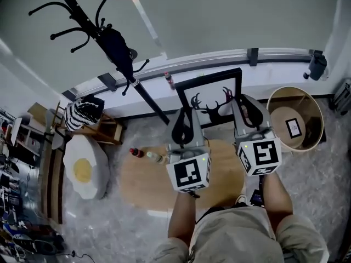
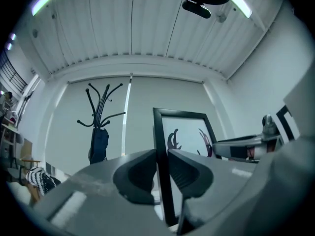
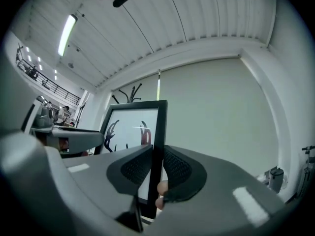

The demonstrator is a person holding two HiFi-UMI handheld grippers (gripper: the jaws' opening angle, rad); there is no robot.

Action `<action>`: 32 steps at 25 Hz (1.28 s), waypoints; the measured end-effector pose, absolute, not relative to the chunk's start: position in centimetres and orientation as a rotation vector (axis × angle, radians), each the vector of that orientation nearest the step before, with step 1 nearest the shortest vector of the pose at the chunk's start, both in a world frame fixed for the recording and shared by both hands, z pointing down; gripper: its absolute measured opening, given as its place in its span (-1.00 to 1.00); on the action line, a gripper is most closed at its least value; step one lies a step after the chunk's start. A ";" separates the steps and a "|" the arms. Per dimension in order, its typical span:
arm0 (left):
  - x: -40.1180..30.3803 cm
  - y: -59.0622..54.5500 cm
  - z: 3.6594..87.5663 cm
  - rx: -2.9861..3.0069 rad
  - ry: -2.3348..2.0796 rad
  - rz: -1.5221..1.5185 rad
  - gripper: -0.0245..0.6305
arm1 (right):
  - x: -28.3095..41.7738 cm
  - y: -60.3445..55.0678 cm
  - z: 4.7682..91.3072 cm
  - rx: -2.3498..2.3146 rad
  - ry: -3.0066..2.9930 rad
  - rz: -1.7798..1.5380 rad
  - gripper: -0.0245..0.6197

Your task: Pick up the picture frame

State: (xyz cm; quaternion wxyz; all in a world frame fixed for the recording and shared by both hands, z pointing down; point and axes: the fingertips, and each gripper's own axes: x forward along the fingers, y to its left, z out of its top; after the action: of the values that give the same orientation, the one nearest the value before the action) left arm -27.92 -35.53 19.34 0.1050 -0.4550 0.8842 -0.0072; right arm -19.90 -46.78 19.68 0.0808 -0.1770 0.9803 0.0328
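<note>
The picture frame (image 1: 210,95) is black, with a white print of dark antlers, and stands upright in the air above the round wooden table (image 1: 143,186). My left gripper (image 1: 186,115) is shut on its left rail; in the left gripper view that rail (image 2: 160,136) runs between the two dark pads (image 2: 139,173). My right gripper (image 1: 244,106) is shut on the right rail, and in the right gripper view the pads (image 3: 177,167) press on the rail (image 3: 158,132) from both sides. The frame's lower edge is hidden behind the grippers.
A black coat rack (image 1: 109,37) with a dark bag stands at the back left. Two small bottles (image 1: 147,155) lie on the table's left part. An egg-shaped cushion (image 1: 83,170) lies on the floor at left, and a round basket (image 1: 285,97) stands at right.
</note>
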 end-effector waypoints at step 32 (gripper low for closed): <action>-24.2 -32.7 8.5 -1.170 2.379 0.070 -0.67 | -16.5 -44.0 8.4 -0.482 2.674 0.326 -0.70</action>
State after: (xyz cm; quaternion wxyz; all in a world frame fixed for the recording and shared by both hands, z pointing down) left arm -24.24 -32.67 8.49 0.2422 -0.4280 0.8704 0.0255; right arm -16.49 -44.01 8.36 0.2010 -0.1726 0.9572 0.1165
